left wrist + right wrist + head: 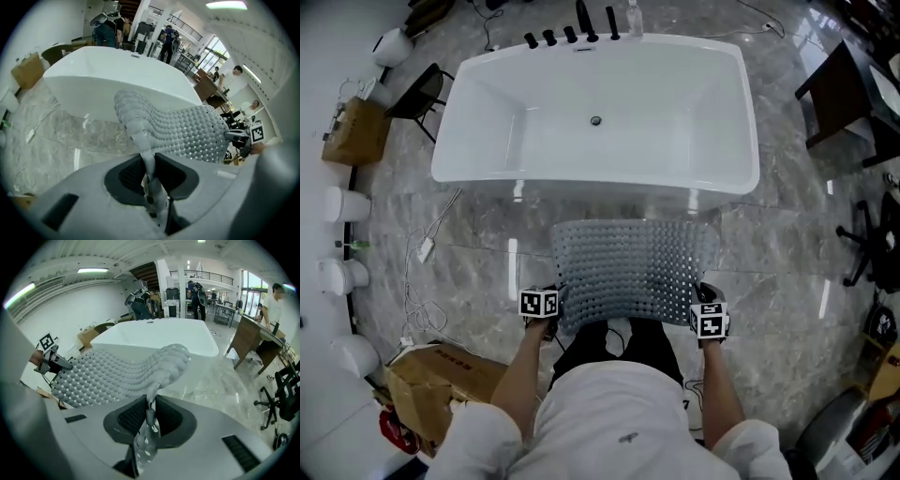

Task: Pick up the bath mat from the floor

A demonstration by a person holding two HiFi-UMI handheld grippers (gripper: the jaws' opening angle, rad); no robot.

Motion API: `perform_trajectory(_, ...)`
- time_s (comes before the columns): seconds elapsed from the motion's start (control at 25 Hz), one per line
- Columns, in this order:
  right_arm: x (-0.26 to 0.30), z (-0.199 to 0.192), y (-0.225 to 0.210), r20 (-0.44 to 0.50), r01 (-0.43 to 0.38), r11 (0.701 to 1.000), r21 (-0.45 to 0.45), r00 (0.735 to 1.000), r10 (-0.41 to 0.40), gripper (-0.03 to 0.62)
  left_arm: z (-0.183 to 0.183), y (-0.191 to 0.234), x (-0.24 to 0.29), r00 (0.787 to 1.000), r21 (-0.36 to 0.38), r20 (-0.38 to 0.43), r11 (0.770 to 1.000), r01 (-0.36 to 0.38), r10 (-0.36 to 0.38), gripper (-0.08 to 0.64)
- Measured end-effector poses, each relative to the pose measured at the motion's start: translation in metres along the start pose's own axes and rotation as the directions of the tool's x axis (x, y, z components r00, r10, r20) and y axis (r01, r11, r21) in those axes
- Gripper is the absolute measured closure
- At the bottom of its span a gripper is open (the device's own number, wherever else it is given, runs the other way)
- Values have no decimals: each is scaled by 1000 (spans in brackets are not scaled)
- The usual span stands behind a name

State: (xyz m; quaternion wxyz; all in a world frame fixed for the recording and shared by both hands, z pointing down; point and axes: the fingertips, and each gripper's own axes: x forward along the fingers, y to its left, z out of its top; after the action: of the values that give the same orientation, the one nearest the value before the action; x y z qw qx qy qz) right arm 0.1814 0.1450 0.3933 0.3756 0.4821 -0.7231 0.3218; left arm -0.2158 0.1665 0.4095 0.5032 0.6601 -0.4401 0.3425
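A grey perforated bath mat (633,267) hangs stretched between my two grippers, lifted off the marble floor in front of the white bathtub (487,150). My left gripper (551,309) is shut on the mat's near left corner; in the left gripper view the mat's edge (149,173) is pinched between the black pads. My right gripper (701,306) is shut on the near right corner, and the right gripper view shows the mat (122,373) running out from its jaws (151,420). The mat's far edge droops toward the tub.
A torn cardboard box (441,384) lies at the lower left, with white cables (427,248) on the floor beside it. A dark chair (417,94) stands left of the tub, a brown table (844,89) and office chairs (877,244) at the right. People stand far behind the tub.
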Motion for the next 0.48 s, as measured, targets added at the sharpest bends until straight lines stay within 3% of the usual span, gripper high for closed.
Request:
perform_trajectory(0.24, -25, 51, 47, 57, 20, 996, -90, 998, -15, 537, -12, 55, -52, 995, -85, 100, 996, -13, 21, 486)
perform_trajectory(0.48, -47, 116, 81, 138, 43, 988, -151, 990, -22, 538, 23, 87, -97, 971, -68, 237, 998, -5, 21, 486)
